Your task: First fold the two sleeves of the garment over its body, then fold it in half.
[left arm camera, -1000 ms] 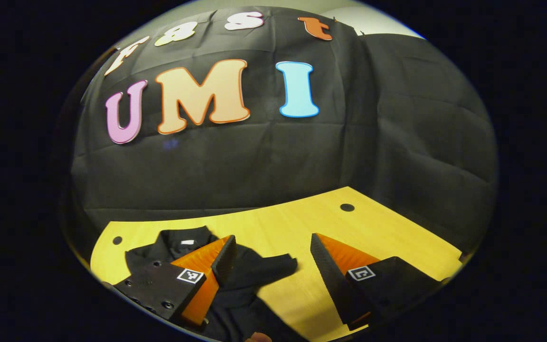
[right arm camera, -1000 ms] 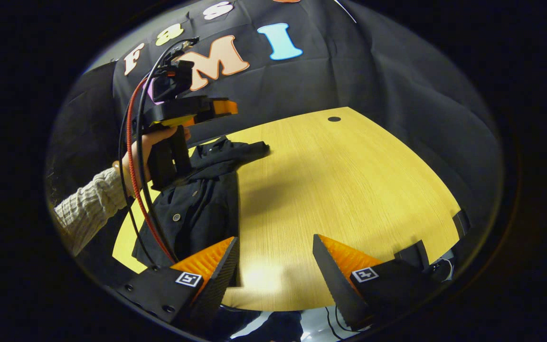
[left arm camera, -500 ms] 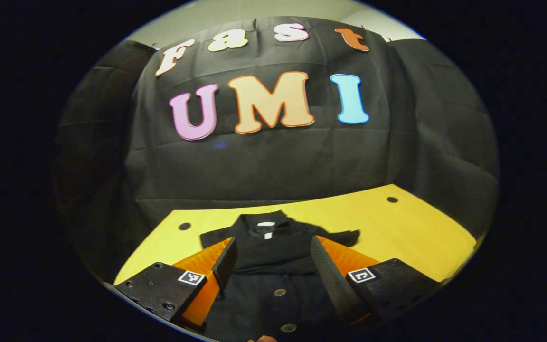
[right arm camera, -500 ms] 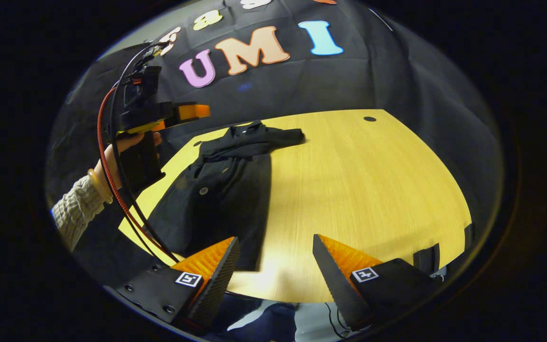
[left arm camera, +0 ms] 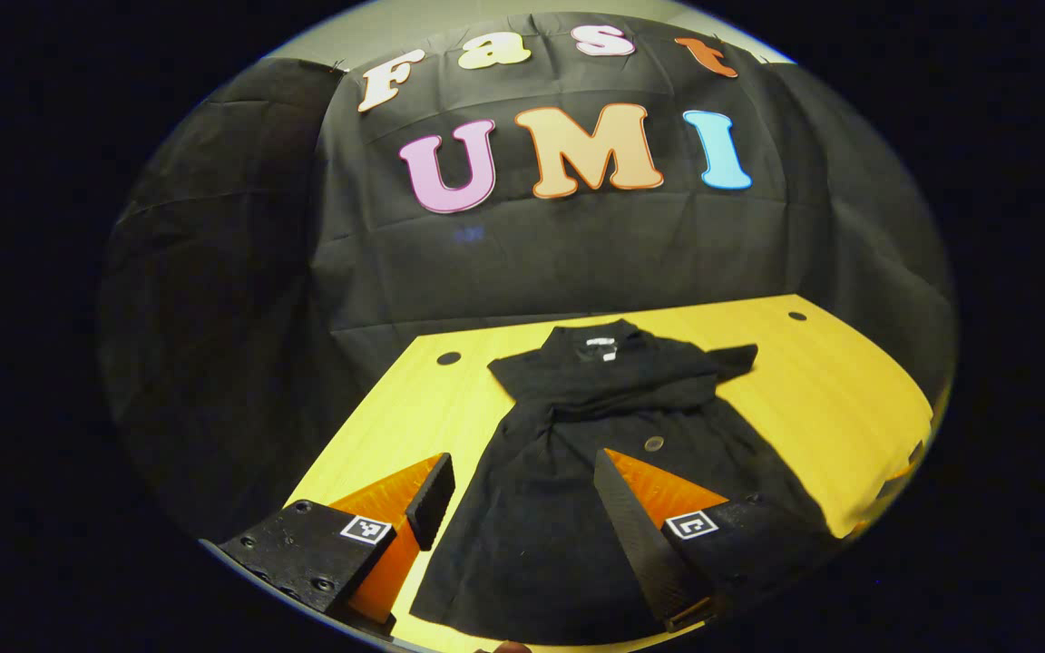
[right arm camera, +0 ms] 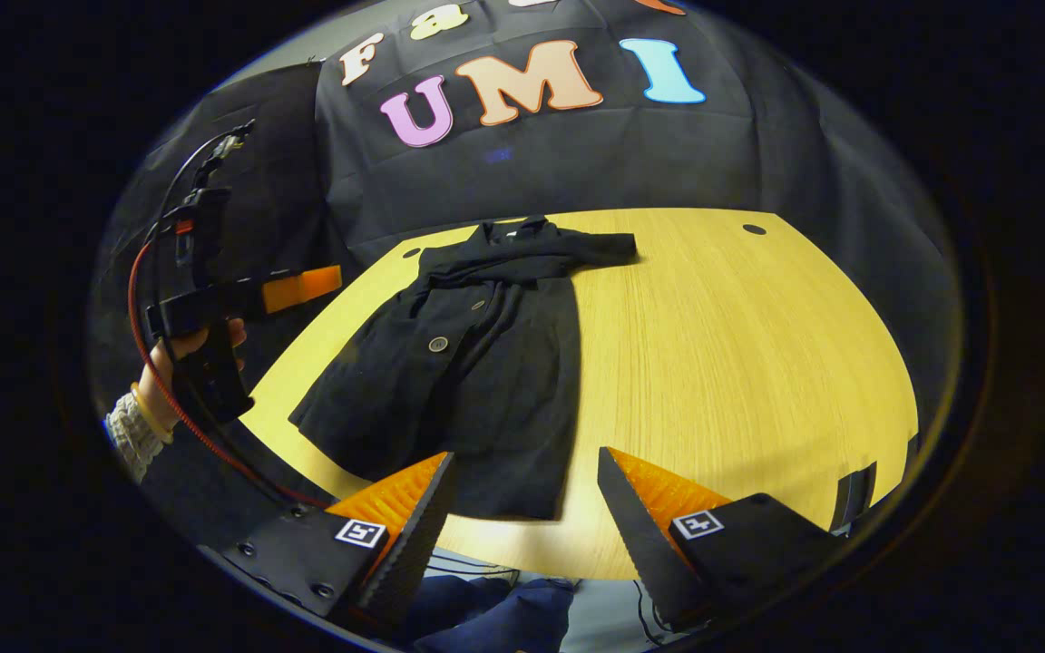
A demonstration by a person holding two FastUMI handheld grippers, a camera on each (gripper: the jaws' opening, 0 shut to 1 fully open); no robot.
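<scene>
In the right gripper view, the right gripper (right arm camera: 522,508) hangs at the near edge of the tabletop (right arm camera: 740,363), its jaws spread wide and holding nothing. Its left finger sits over the near hem of the garment (right arm camera: 468,363), though whether it touches the cloth cannot be told; its right finger is over bare wood. From there the whole right half of the tabletop lies bare, out to the curved right edge and the far right corner, where a small dark hole (right arm camera: 754,229) marks the wood.

In the left gripper view, the left gripper (left arm camera: 518,499) is likewise spread apart and holding nothing, poised above the near hem of the garment (left arm camera: 613,453). In the right gripper view it appears off the left edge of the tabletop, raised well clear of the cloth, gripped by a hand (right arm camera: 180,363) in a knit sleeve (right arm camera: 128,435).

The garment is a dark buttoned piece lying flat on the left half of the tabletop. Its long axis runs from the near edge to the far edge, hem toward the near edge and collar (left arm camera: 600,340) toward the far edge. A narrow strip of bare wood runs along the left edge beside it. Near the collar, both sleeves lie folded across the chest, and one sleeve end (right arm camera: 609,245) pokes out past the body toward the right. A second hole (left arm camera: 448,358) sits at the far left corner, just beside the shoulder.
</scene>
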